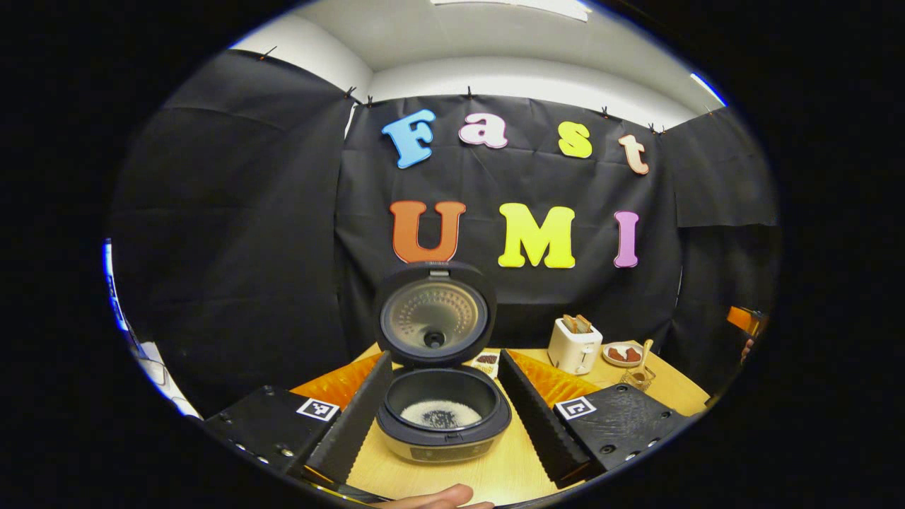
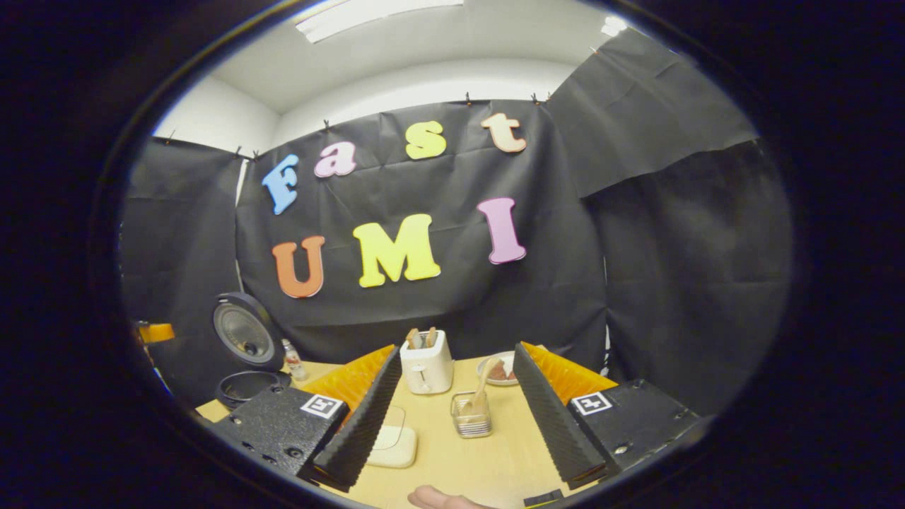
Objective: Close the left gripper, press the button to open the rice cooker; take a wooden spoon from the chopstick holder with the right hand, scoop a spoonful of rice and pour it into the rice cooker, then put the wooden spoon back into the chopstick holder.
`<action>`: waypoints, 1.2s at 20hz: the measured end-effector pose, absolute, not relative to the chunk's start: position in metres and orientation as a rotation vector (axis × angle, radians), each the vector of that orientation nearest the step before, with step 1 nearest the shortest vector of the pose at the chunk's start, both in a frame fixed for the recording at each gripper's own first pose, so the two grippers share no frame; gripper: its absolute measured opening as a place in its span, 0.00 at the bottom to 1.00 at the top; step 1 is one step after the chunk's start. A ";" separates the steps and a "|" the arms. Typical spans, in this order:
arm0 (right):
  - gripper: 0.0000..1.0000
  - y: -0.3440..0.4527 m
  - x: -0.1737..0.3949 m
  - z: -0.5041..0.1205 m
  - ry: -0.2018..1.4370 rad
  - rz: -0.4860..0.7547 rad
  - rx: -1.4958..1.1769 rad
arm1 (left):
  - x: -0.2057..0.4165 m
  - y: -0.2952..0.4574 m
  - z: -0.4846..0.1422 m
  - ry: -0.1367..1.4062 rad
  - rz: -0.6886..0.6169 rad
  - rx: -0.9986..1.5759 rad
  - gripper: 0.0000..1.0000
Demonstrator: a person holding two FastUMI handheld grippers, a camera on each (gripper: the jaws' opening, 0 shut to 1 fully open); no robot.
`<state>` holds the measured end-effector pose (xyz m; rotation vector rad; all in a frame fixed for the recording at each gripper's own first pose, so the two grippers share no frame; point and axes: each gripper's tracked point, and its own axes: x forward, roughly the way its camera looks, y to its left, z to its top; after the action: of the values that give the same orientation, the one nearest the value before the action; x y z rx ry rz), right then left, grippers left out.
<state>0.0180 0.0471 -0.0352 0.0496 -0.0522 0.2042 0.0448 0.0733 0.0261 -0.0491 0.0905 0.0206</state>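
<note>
Table (image 1: pixel 509 474) carried the rice cooker (image 1: pixel 442 417), lid (image 1: pixel 434 314) up, rice in the pot; faint lettering on lid rim, unreadable. Toaster (image 2: pixel 426 367) behind chopstick holder (image 2: pixel 471 415), wooden spoon (image 2: pixel 481 387) standing in it. Left gripper (image 1: pixel 442 417) spread either side of cooker; right gripper (image 2: pixel 459 417) spread around holder, touching nothing

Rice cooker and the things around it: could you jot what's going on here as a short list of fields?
rice cooker: lid up, white rice in the pot
wooden spoon: standing in the chopstick holder
toaster: behind the holder, slices in its slots
plate: beside the toaster, brown food on it
left gripper: jaws open, facing the cooker
right gripper: jaws open, facing the holder
</note>
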 end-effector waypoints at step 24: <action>1.00 0.040 0.055 -0.104 -0.008 0.237 0.028 | 0.333 0.111 0.051 -0.010 0.208 -0.119 0.94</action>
<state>0.0546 0.0404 -0.1037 0.0275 -0.0084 0.2372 0.3330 0.1113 0.0513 -0.1190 -0.0100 0.2082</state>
